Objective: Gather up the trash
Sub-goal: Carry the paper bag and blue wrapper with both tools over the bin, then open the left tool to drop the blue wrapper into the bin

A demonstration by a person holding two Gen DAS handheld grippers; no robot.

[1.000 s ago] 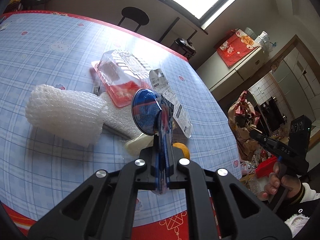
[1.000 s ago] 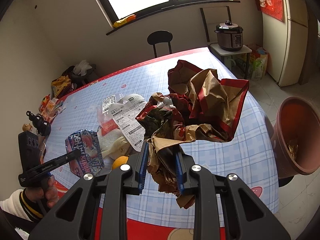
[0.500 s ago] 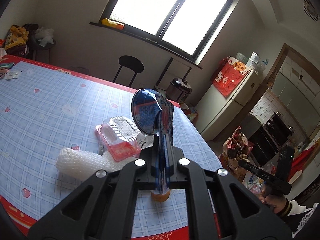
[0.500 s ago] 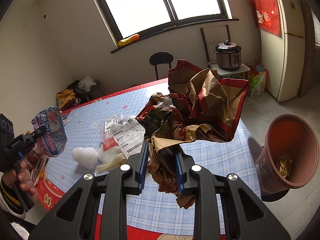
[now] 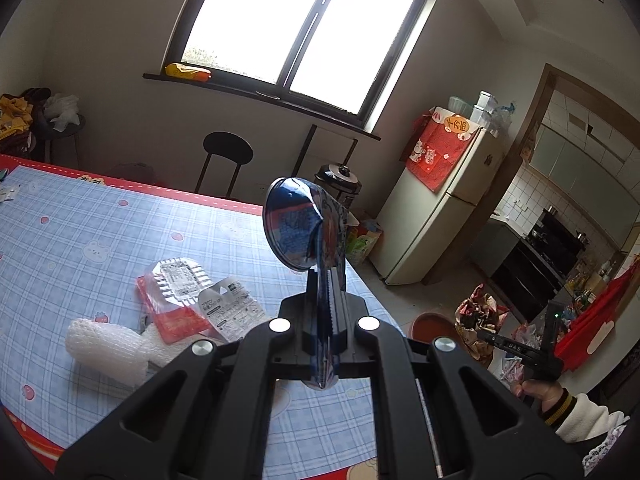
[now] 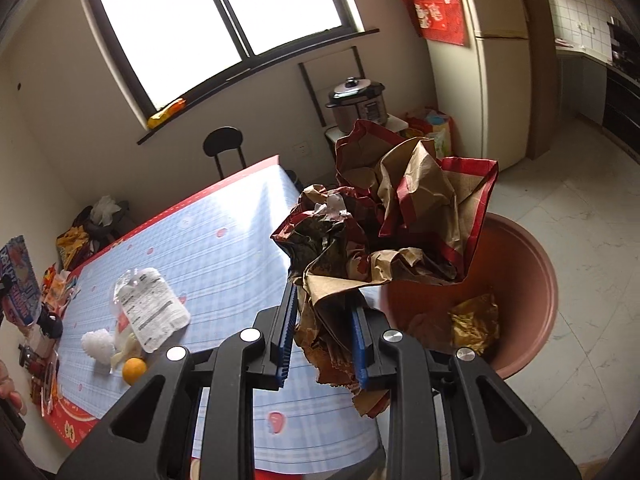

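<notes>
Change: both grippers have risen from the table (image 5: 72, 248); the bin now sits under the right load.
Left gripper (image 5: 325, 312): jaws pinched narrow on blue wrapper (image 5: 298, 228), upright, well left of bin.
Right gripper (image 6: 323, 332): jaws clamp crumpled paper bag (image 6: 404, 220), nearer, just above bin.
Bin (image 6: 532, 280): holds one gold wrapper (image 6: 476, 320).

Crumpled bag (image 6: 404, 220) hides bin (image 6: 532, 280) (partly)

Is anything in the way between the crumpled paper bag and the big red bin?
Nothing visible is. The right gripper holds the crumpled paper bag partly over the bin, whose mouth is open, with only a gold wrapper inside.
</notes>
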